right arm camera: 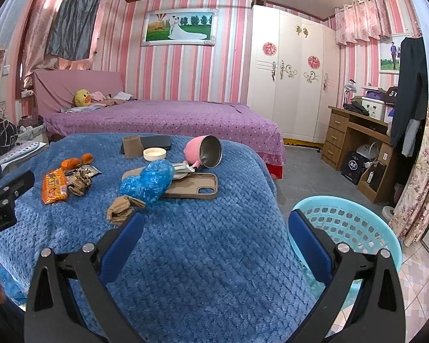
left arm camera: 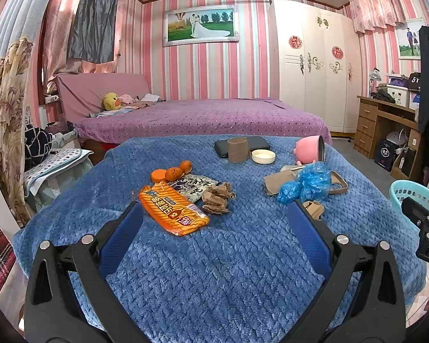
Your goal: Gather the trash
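Trash lies on a blue blanket: an orange snack wrapper, a dark printed wrapper, crumpled brown paper, orange peels, crumpled blue plastic and a small brown paper wad. A light blue basket stands on the floor at the right. My left gripper is open, just short of the orange wrapper. My right gripper is open over the blanket's right edge, its left finger near the paper wad.
A cardboard tube, a black case, a white lid, a tipped pink cup and a tan phone case also lie on the blanket. A purple bed is behind; a wooden desk stands at the right.
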Demonstrator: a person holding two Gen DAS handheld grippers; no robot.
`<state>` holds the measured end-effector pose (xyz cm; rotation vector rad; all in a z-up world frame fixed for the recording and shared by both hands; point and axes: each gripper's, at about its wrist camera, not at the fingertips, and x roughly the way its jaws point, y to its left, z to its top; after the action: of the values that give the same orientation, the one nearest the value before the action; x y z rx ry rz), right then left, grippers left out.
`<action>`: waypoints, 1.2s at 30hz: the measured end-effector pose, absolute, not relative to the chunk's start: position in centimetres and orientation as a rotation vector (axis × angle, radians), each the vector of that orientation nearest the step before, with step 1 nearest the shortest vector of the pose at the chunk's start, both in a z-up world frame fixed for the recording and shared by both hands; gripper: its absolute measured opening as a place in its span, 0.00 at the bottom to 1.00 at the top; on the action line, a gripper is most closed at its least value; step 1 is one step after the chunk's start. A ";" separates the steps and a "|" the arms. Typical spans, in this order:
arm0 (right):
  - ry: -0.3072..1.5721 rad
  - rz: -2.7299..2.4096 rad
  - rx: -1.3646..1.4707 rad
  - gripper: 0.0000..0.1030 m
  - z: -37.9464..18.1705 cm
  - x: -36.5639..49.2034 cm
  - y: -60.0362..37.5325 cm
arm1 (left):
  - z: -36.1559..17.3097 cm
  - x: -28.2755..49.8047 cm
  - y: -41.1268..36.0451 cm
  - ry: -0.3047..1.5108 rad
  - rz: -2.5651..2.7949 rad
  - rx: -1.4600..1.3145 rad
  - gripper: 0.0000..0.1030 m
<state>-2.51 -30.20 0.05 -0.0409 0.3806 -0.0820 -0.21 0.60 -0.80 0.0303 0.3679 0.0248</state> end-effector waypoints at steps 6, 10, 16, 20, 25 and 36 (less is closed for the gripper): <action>0.377 -0.083 -0.040 0.96 0.1 -2.5 -30.2 | -0.8 -0.2 0.5 0.373 0.021 0.031 0.95; 0.365 -0.084 -0.025 0.96 0.7 -2.4 -30.5 | -0.4 0.2 0.2 0.385 0.012 0.038 0.95; 0.381 -0.070 0.011 0.96 1.9 -0.8 -31.0 | 1.1 1.5 0.6 0.372 0.001 0.044 0.95; 0.364 -0.077 0.006 0.96 3.1 0.4 -30.9 | 1.5 3.4 1.3 0.387 -0.001 0.061 0.95; 0.364 -0.079 0.001 0.96 4.2 2.9 -30.8 | 1.8 5.8 3.1 0.396 0.008 0.063 0.95; 0.395 -0.105 -0.028 0.96 2.0 7.1 -31.2 | -0.4 9.7 8.0 0.461 0.083 0.044 0.95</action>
<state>7.11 -31.22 1.97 -0.0280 0.3948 -0.1047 9.68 7.96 -0.42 0.0442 0.4611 0.0827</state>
